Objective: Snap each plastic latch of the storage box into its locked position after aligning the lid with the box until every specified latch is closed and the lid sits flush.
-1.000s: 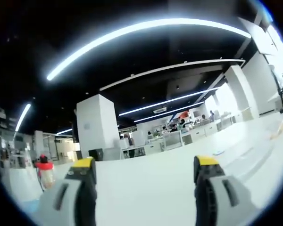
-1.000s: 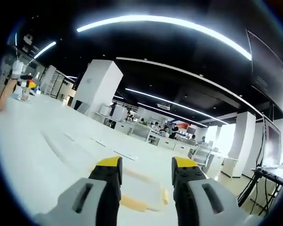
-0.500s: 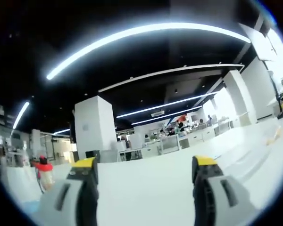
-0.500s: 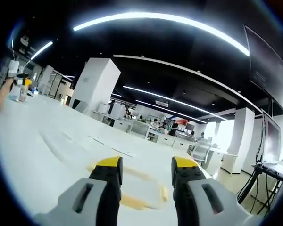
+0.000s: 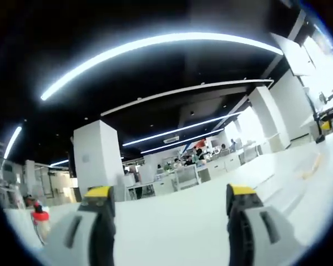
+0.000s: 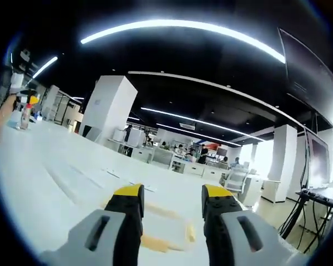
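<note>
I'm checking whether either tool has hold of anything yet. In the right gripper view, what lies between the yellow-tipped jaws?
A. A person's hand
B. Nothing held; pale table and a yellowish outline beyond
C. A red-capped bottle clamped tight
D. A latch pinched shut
B: the right gripper stands open with a clear gap, and beyond it lies the white table with a faint yellowish outline.

Right gripper view: a pale yellow-trimmed shape point(image 6: 164, 230) lying on the white counter point(image 6: 55, 183) is washed out by glare and partly covered by the tool's jaws; identity undetermined. Items at the far left edge point(image 6: 23, 108) are too small to identify. Left gripper view: a red-capped bottle point(image 5: 40, 221) is cut by the edge.
</note>
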